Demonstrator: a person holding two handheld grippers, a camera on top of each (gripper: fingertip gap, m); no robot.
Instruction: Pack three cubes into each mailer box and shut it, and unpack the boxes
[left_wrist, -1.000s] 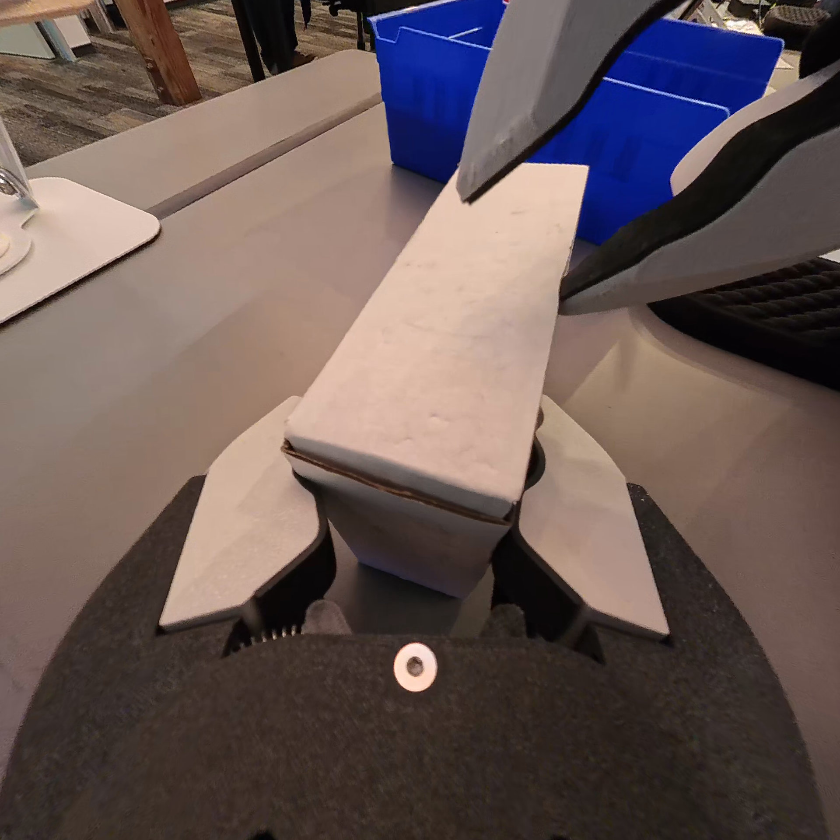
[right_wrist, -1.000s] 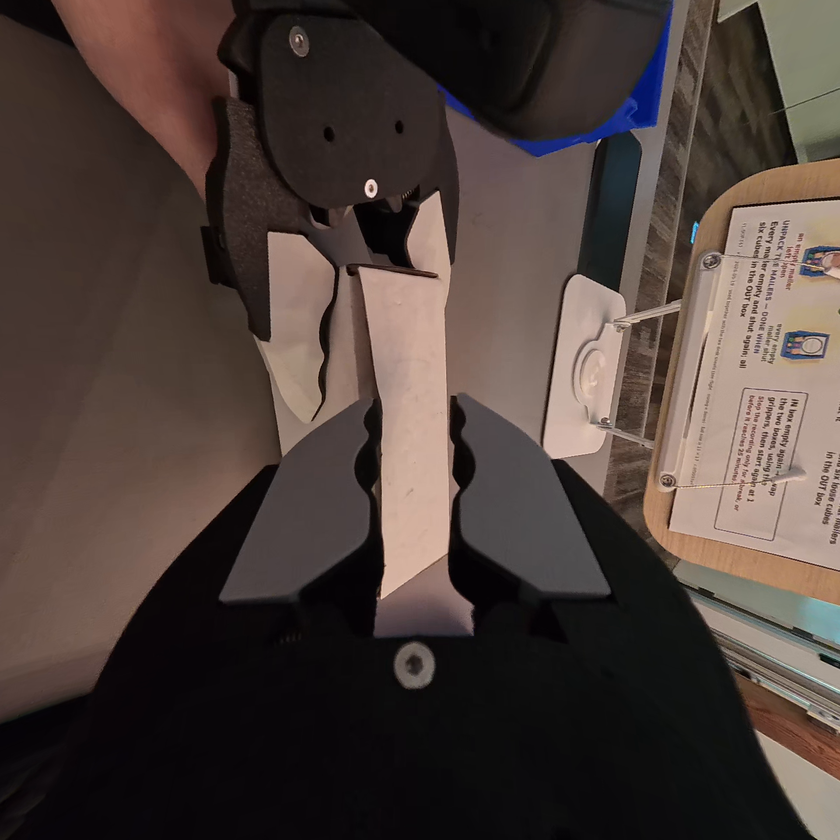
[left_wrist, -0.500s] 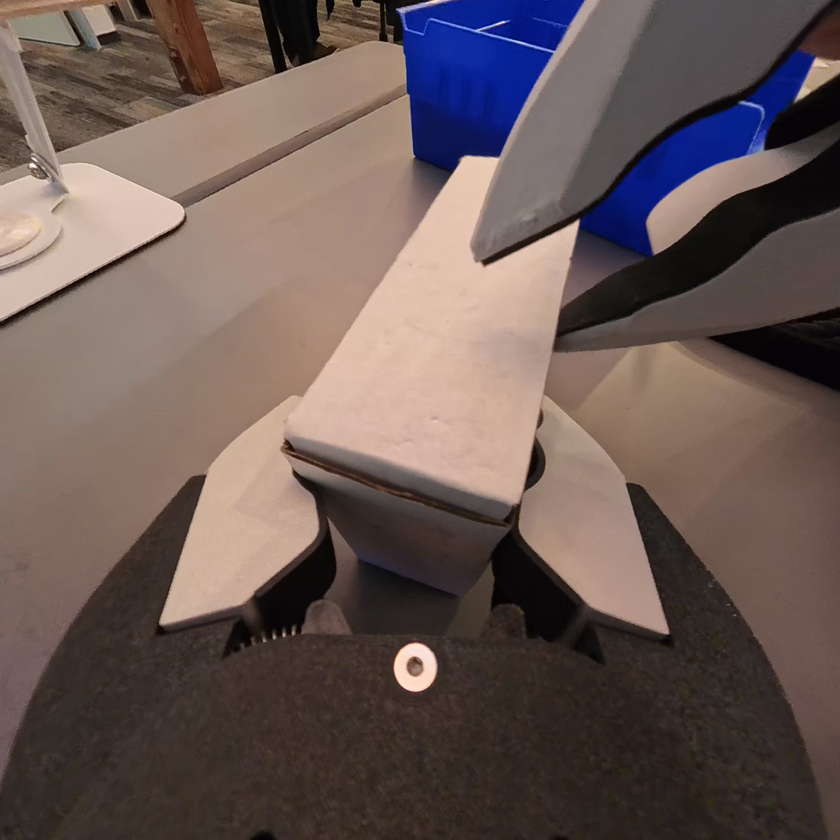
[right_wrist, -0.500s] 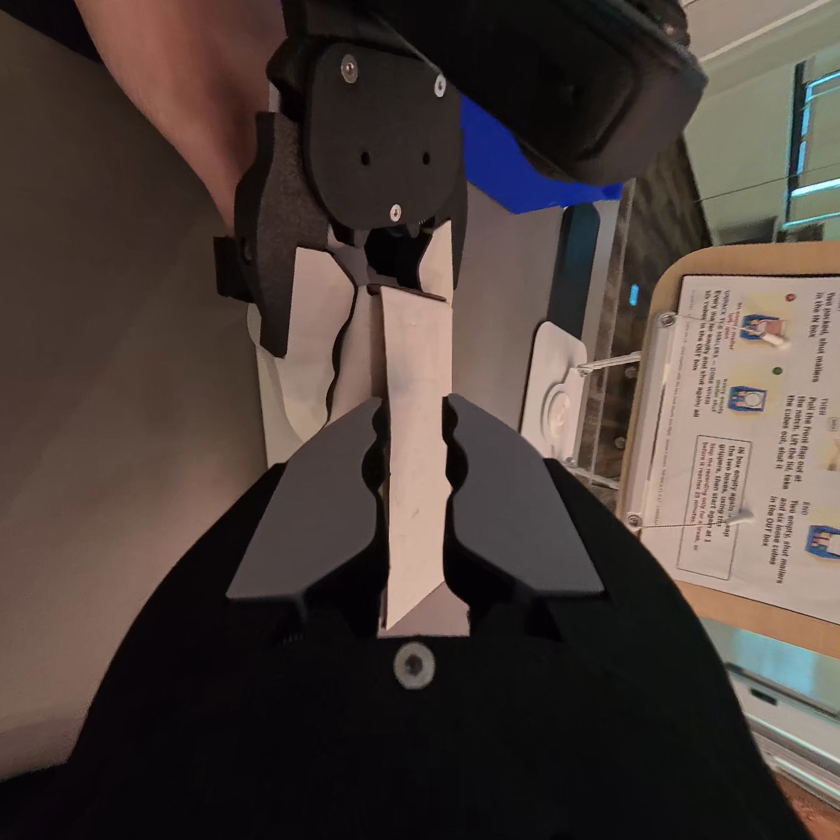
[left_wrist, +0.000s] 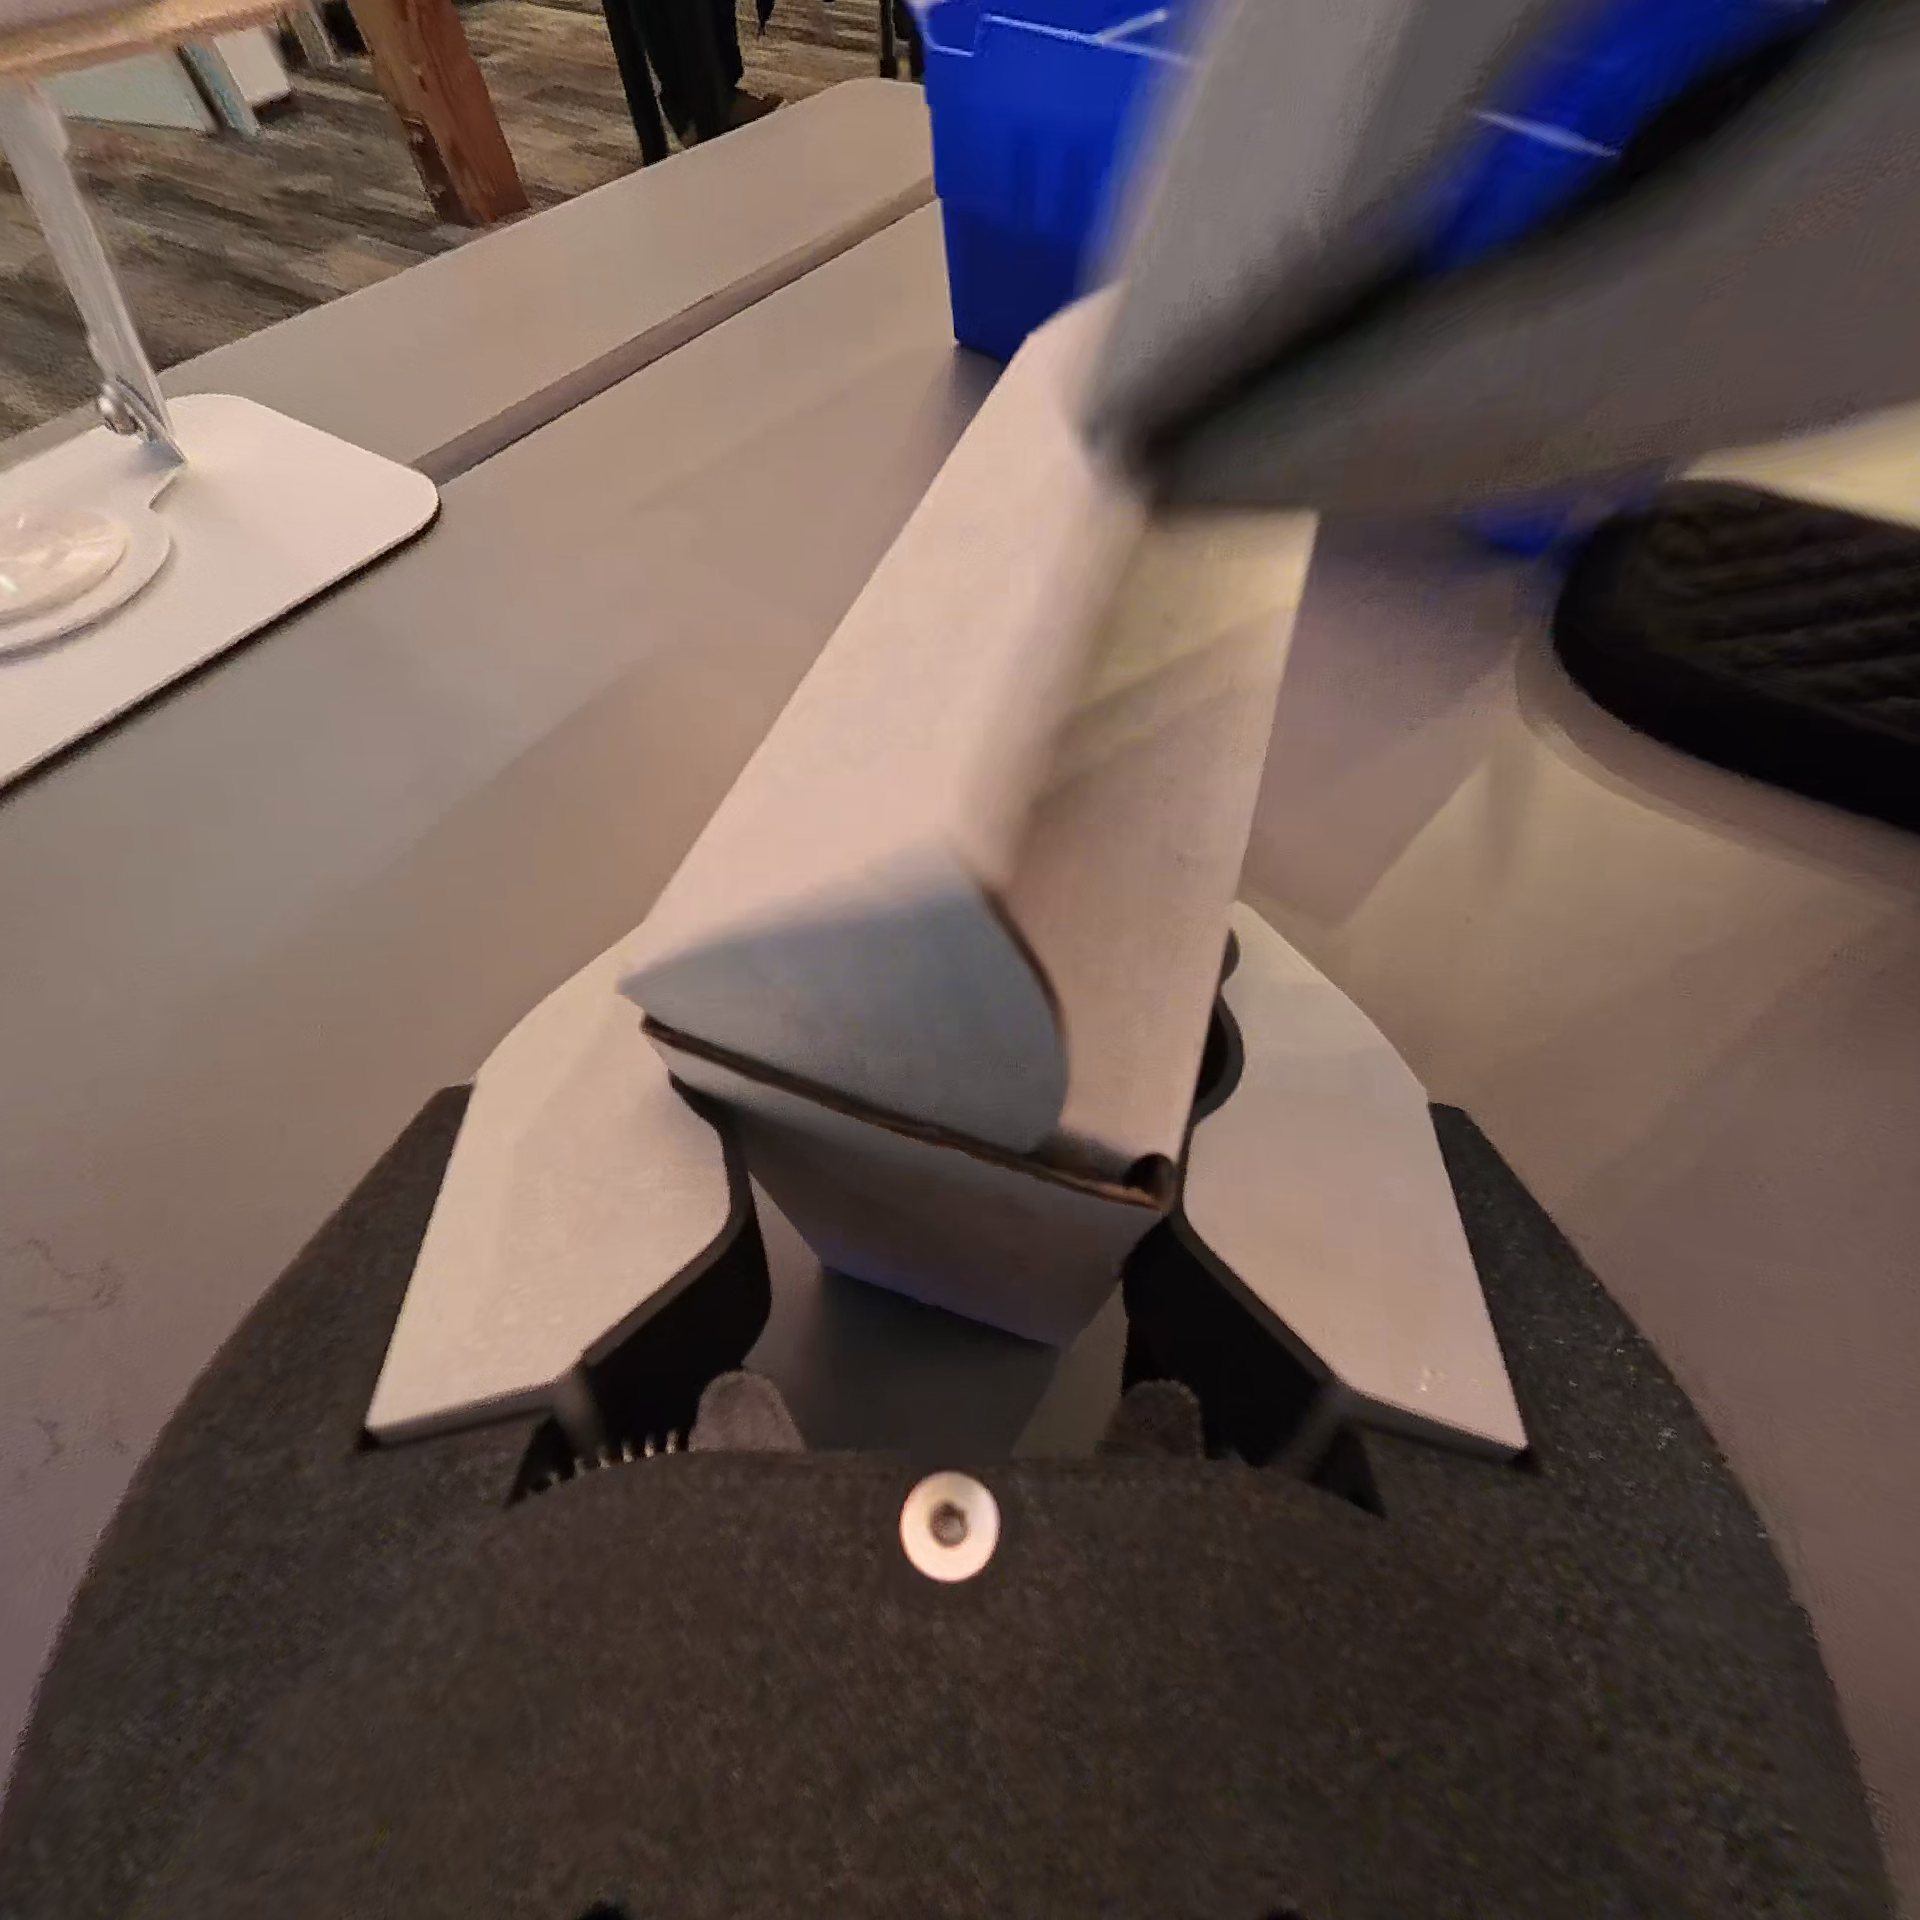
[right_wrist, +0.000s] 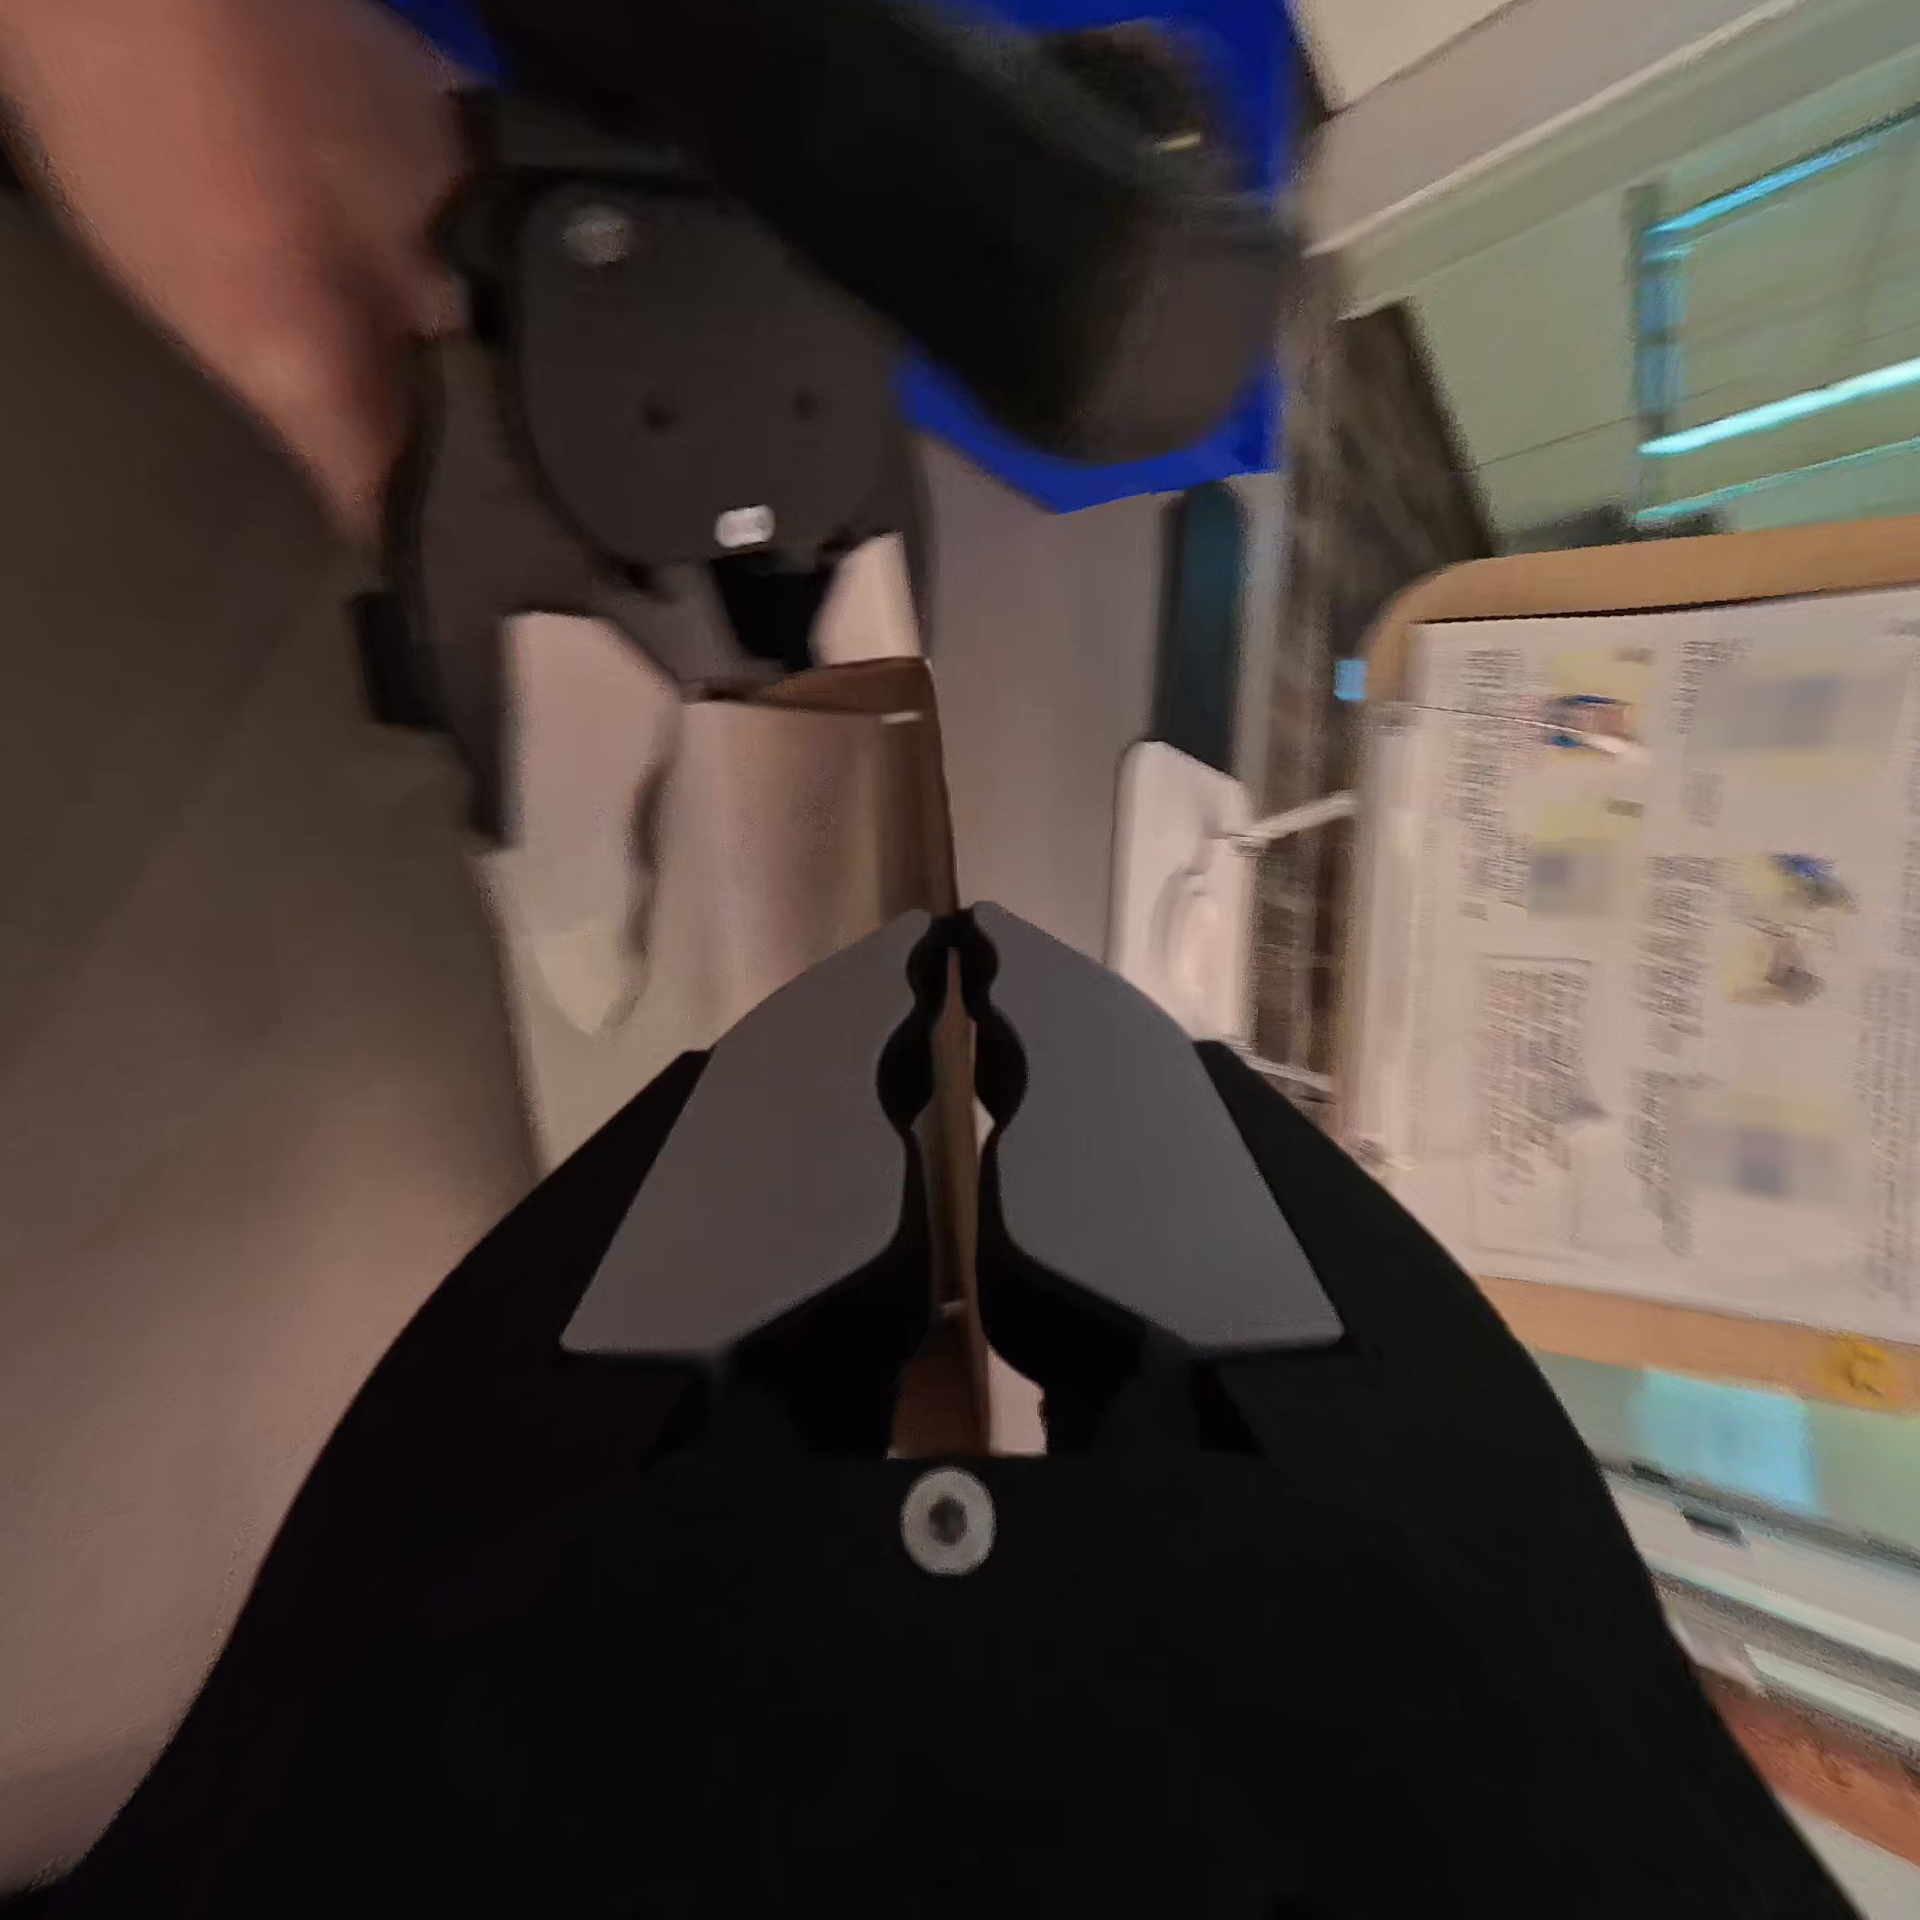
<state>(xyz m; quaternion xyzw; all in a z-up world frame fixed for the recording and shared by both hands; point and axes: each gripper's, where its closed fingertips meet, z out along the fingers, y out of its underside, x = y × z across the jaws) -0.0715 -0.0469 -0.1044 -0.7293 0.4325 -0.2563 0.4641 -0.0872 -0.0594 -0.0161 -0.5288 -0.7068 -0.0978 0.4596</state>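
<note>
A white mailer box (left_wrist: 987, 727) is clamped at its near end between the fingers of my left gripper (left_wrist: 935, 956), a little above the grey table (left_wrist: 416, 831). Its lid is partly lifted on the right side, and a rounded side ear (left_wrist: 862, 1018) shows. My right gripper (left_wrist: 1299, 364) is blurred at the box's far end. In the right wrist view my right gripper (right_wrist: 951, 914) is shut on the box's thin cardboard flap (right_wrist: 951, 1143), seen edge-on. The box body (right_wrist: 779, 810) and the left gripper (right_wrist: 748, 665) lie beyond it. No cubes are in view.
A blue bin (left_wrist: 1039, 156) stands at the back of the table, a black mat (left_wrist: 1766, 665) at the right and a white stand base (left_wrist: 208, 540) at the left. A person's forearm (right_wrist: 260, 260) and a board with a printed sheet (right_wrist: 1662, 935) show in the right wrist view.
My right gripper has closed from straddling the box's far end onto its thin flap and moved quickly. The closed lid has come partly open. The left gripper keeps its hold.
</note>
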